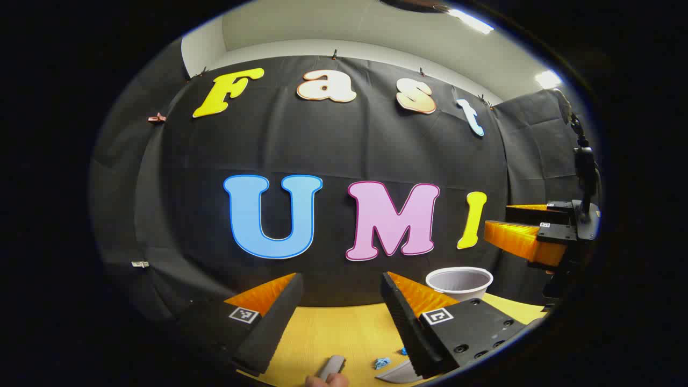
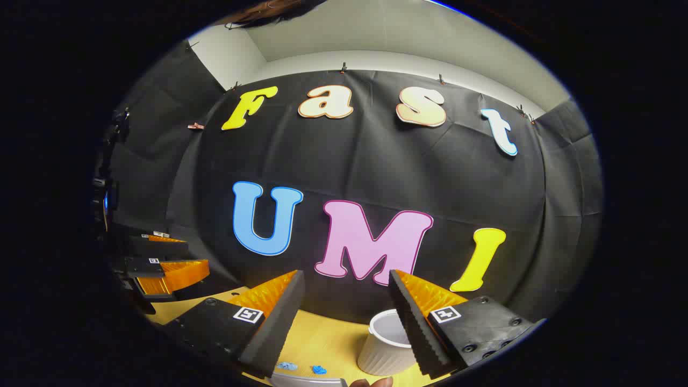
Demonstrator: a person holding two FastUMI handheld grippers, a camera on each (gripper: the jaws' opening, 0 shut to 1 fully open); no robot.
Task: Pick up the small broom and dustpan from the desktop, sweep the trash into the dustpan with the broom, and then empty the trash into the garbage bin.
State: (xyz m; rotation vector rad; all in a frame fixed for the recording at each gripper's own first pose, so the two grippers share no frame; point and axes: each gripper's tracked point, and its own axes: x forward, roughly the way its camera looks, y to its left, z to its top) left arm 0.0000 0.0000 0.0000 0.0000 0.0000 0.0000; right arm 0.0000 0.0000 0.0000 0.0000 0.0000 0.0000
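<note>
The tabletop is a yellow wooden surface, seen low in both views under raised grippers.

In the left gripper view, the left gripper hangs above the tabletop with its fingers spread wide and nothing between them. Ahead of it and to its right, the garbage bin — a white ribbed cup — stands upright on the tabletop, just past the right finger. Below the gripper, near the bottom edge, a grey handle lies between the fingers; whether it belongs to the broom or the dustpan cannot be told. Just right of it, a pale curved edge peeks from under the right finger, with blue trash beside it. The right gripper shows far to the right, level with this one and apart from it.

In the right gripper view, the right gripper is also wide apart and empty. The garbage bin sits just ahead and below, partly hidden by the right finger. Blue trash lies below the left finger — two small scraps on the tabletop. The left gripper shows at the far left.
</note>
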